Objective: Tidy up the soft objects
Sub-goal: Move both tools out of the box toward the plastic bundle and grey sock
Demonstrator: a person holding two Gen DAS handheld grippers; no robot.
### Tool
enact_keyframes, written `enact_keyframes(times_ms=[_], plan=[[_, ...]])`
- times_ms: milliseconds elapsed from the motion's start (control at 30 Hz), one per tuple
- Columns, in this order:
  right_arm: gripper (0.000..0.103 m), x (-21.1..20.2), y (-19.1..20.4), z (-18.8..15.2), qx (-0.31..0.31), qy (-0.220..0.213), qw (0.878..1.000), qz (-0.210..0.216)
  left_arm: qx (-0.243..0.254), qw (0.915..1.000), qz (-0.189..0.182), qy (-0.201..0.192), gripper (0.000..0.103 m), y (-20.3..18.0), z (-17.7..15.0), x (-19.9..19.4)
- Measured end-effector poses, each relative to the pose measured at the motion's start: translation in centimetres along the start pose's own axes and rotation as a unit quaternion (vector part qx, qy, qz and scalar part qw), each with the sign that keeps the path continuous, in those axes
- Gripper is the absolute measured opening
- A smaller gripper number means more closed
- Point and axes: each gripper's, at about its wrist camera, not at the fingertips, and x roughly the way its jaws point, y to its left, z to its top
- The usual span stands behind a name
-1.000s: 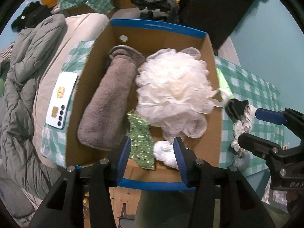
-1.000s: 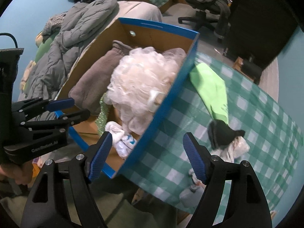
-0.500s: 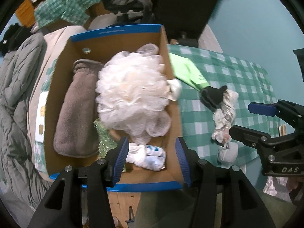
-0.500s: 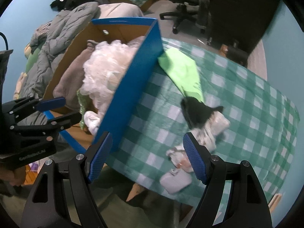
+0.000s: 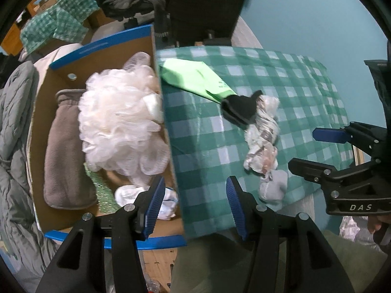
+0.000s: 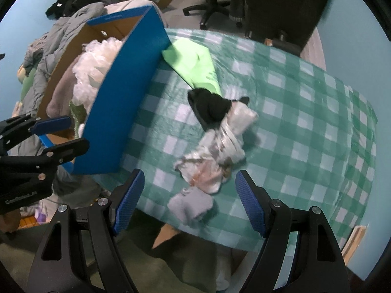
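Note:
A blue-rimmed cardboard box (image 5: 102,46) holds a white bath pouf (image 5: 117,119), a grey-brown plush cloth (image 5: 66,151), a green sparkly cloth (image 5: 102,193) and a white sock ball (image 5: 166,200). Right of it, on the green checked tablecloth (image 5: 293,85), lie a lime cloth (image 6: 193,61), a black sock (image 6: 210,107), a crumpled white patterned cloth (image 6: 220,151) and a small grey sock (image 6: 190,204). My left gripper (image 5: 194,195) is open and empty over the box's right wall. My right gripper (image 6: 189,188) is open and empty above the grey sock.
A grey puffer jacket (image 5: 12,146) lies left of the box. An office chair (image 6: 215,7) and a dark cabinet (image 6: 281,5) stand beyond the table. The table's near edge (image 6: 220,234) runs just under the grey sock. Teal walls close the right side.
Both grippers have swung right, from over the box toward the table. The left jaws have widened slightly. The loose cloths now sit between and ahead of the right fingers.

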Motion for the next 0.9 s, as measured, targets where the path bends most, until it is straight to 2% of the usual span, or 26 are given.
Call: enact_keyframes(times_ms=[667,900], plan=[[0.078,4.2,-1.1,-5.4,-0.008,0.046,0.999,0.011,0.027,0.9988,-0.012,0.039,0.053,-3.9,-2.7,3.5],[0.078,5.5,-0.5,-6.2,-0.039,0.038,0.998,0.007,0.028,0.9984,-0.01,0.048,0.054,-4.5,-4.0,4.7]])
